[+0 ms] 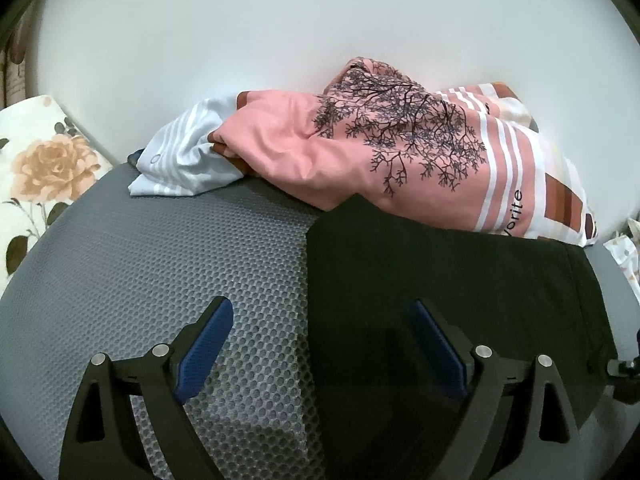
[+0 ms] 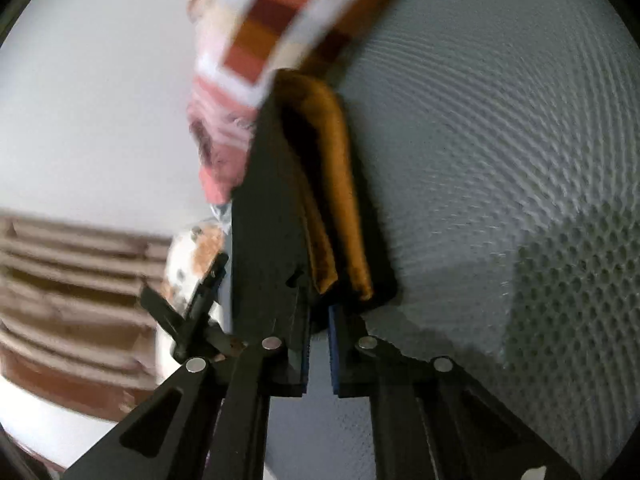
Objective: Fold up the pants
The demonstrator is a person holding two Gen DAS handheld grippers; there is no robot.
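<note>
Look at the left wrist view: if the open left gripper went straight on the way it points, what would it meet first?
Probably the left edge of the dark flat pants on the grey honeycomb mat, which lies ahead of the left gripper; the crumpled pink tree-print cloth lies farther on. Depth is uncertain.

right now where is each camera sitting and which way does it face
Left wrist view: on the left claw, looking forward and down over the grey mat at the dark pants and pink printed cloth; its open blue-padded fingers show, nothing between them.
Right wrist view: on the right claw, tilted and blurred, looking along the pants' edge; its fingers are shut on the pants.
Shared: the pants, mat, pink cloth, and the other claw's tip at each frame's side.
</note>
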